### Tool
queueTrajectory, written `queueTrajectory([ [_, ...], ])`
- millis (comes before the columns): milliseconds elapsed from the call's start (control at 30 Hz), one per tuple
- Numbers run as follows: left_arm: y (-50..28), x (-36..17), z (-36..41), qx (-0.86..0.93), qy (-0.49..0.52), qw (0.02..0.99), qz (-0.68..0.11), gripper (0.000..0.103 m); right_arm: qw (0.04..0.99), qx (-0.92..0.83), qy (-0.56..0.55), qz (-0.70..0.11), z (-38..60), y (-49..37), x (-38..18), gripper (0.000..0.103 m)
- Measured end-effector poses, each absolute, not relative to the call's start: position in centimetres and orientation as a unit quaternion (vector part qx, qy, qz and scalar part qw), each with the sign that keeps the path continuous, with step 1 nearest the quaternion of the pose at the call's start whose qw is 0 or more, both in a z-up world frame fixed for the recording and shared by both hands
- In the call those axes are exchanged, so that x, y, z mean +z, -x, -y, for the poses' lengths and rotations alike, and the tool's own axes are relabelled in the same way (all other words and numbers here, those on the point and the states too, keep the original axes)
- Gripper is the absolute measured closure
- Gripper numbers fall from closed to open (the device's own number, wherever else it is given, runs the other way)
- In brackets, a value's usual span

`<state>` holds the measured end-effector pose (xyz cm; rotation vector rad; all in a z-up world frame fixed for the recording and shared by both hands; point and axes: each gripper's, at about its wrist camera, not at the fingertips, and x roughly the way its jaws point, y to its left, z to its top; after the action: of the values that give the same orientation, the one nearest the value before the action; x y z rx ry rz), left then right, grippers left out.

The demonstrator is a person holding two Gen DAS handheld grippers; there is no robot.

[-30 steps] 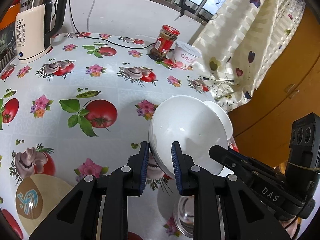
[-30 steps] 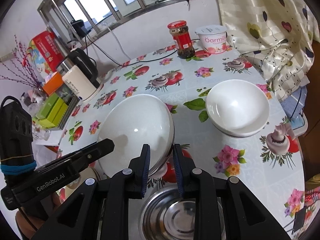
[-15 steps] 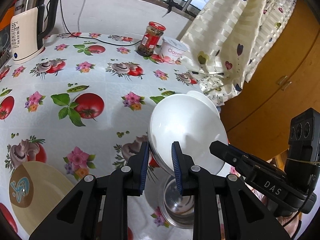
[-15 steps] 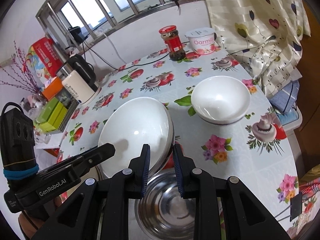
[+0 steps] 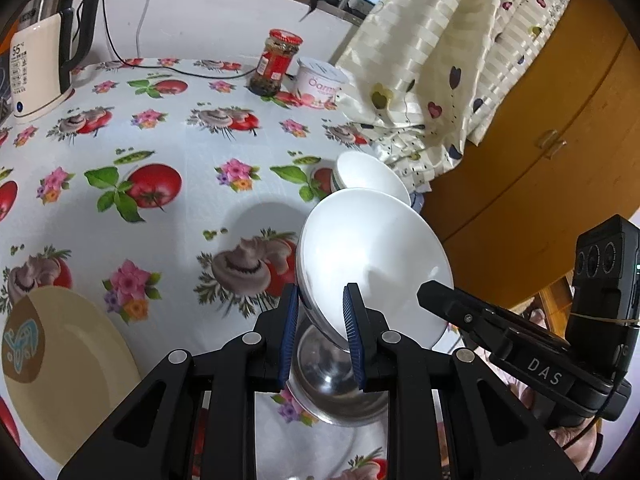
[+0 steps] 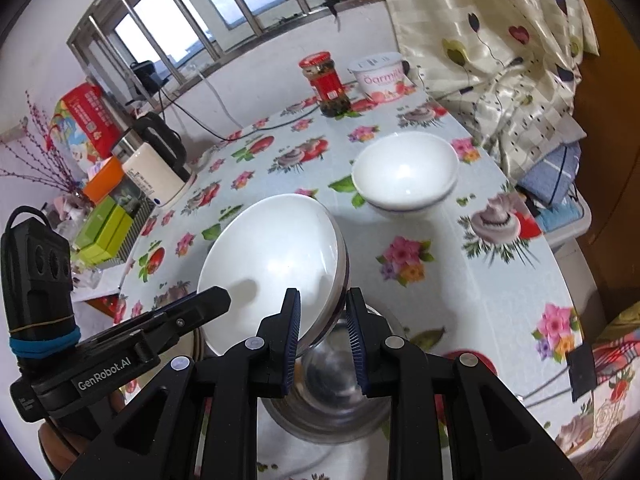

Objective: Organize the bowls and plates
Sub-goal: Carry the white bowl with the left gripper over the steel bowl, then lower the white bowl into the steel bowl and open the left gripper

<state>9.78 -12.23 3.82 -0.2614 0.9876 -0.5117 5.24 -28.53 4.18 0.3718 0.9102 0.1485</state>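
I have the big white bowl (image 5: 372,256) up in the air, tipped on its side, and both of my claws are pinched on its rim. My left claw (image 5: 319,334) grips the near edge with one blue pad (image 5: 289,332) on each face of the rim. My right claw (image 6: 322,336) is clamped on the same bowl (image 6: 272,264) from the other side, and there I see a darker rim tucked right behind the white one, so it may be two bowls stacked; I cannot tell for sure. The bowl sits right in front of each claw, its open side turned to the right in the left view and to the left in the right view. Just under it, on the tabletop (image 5: 192,184) with the tomato and flower cloth, stands a shiny metal bowl (image 6: 332,384), right below my pads. A smaller white bowl (image 6: 404,176) rests farther back, near the curtain (image 6: 492,40). A yellow plate (image 5: 60,368) lies at the near left. A kettle (image 5: 44,60), a red-lidded jar (image 5: 276,62) and a yogurt tub (image 5: 320,84) stand at the far edge.
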Motion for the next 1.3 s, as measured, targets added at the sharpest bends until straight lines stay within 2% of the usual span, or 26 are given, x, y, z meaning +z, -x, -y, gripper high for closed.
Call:
queueTrajectory([
  [667,-7.7,2.9,13.2,-0.252,0.111,0.832,-0.482,0.079,0.874,0.061,-0.176,-0.449,28.9,-2.9,3.4,0.079],
  [1300,-7.7,0.4,13.7,-0.247,0.098,0.816,-0.514,0.079,0.852,0.056,-0.183,-0.488,29.2,-3.0,0.1,0.079],
])
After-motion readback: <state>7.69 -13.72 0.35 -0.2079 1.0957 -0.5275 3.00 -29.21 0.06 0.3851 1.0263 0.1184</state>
